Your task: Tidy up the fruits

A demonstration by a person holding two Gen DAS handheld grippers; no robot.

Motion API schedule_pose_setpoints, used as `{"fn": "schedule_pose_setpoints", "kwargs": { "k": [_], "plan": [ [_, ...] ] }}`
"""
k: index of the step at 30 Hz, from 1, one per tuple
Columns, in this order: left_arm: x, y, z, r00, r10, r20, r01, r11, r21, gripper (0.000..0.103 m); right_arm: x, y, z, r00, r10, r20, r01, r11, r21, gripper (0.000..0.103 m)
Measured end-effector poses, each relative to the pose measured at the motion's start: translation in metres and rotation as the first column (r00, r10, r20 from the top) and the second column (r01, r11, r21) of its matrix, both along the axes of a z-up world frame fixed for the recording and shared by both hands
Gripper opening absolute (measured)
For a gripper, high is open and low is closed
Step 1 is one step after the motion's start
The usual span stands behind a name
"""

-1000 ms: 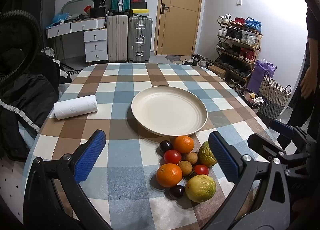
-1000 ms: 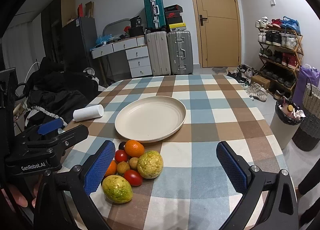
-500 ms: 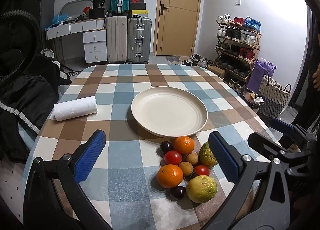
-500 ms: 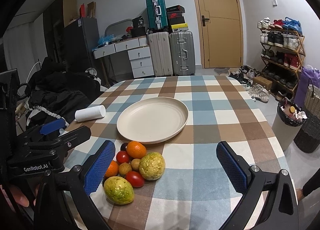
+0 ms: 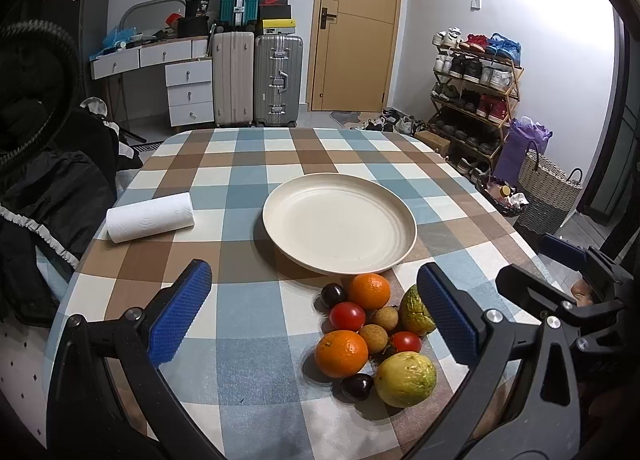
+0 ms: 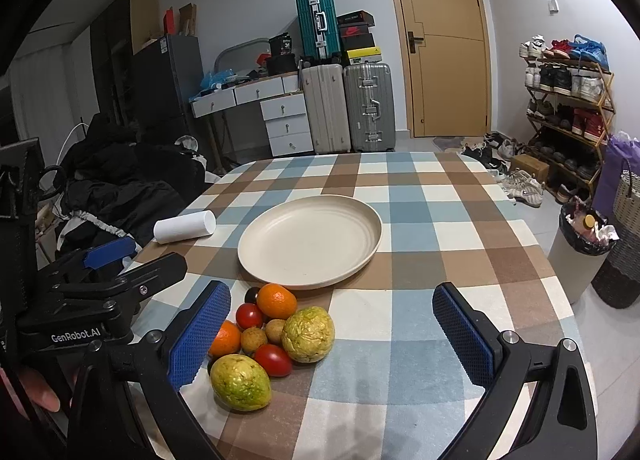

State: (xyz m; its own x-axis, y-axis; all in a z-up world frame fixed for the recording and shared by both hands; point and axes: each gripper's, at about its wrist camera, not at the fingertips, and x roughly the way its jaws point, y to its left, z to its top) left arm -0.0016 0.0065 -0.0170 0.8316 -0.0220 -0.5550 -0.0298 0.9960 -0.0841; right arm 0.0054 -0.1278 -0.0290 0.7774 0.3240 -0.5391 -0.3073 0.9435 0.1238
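A pile of fruit lies on the checked tablecloth just in front of an empty cream plate [image 5: 340, 222] [image 6: 310, 238]: two oranges [image 5: 341, 353] [image 6: 277, 301], two yellow-green guavas [image 5: 405, 379] [image 6: 308, 334], red tomatoes [image 5: 347, 316] [image 6: 272, 360], small brown longans [image 5: 373, 338] and dark plums [image 5: 357, 386]. My left gripper [image 5: 316, 318] is open and held above the table's near edge, the pile lying between its fingers toward the right one. My right gripper [image 6: 330, 334] is open too, with the pile by its left finger. Neither holds anything.
A white paper roll [image 5: 151, 217] [image 6: 185, 227] lies at the table's left side. Dark clothing is heaped beyond the left edge. Suitcases, drawers, a door and a shoe rack stand behind. A bin [image 6: 580, 248] and baskets stand right of the table.
Both views have shifted only slightly; the right gripper has drifted a little so the fruit sits nearer its middle. The fruit and plate have not moved.
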Motion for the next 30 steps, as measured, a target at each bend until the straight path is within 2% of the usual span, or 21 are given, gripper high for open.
{"fn": "schedule_pose_setpoints", "kwargs": {
  "k": [12,23,26,27,30],
  "plan": [
    [0.005,0.0,-0.006,1.0,0.003,-0.029,-0.003,1.0,-0.009,0.103,0.027,-0.01,-0.026,0.989,0.049,-0.137,-0.034,0.993,0.11,0.103],
    [0.017,0.024,-0.027,0.997,-0.003,-0.077,0.0,0.999,-0.047,0.102,0.055,-0.004,-0.059,0.965,0.103,-0.24,-0.061,0.982,0.177,0.102],
    [0.016,0.029,-0.034,0.996,-0.009,-0.088,0.004,0.998,-0.06,0.102,0.062,-0.004,-0.067,0.956,0.113,-0.271,-0.059,0.978,0.2,0.096],
    [0.016,0.032,-0.037,0.995,-0.011,-0.094,0.005,0.998,-0.066,0.102,0.064,-0.004,-0.069,0.952,0.118,-0.282,-0.06,0.977,0.205,0.091],
    [0.017,0.039,-0.044,0.993,-0.012,-0.114,0.002,0.996,-0.087,0.102,0.07,-0.003,-0.077,0.942,0.127,-0.311,-0.06,0.974,0.217,0.088]
  ]
}}
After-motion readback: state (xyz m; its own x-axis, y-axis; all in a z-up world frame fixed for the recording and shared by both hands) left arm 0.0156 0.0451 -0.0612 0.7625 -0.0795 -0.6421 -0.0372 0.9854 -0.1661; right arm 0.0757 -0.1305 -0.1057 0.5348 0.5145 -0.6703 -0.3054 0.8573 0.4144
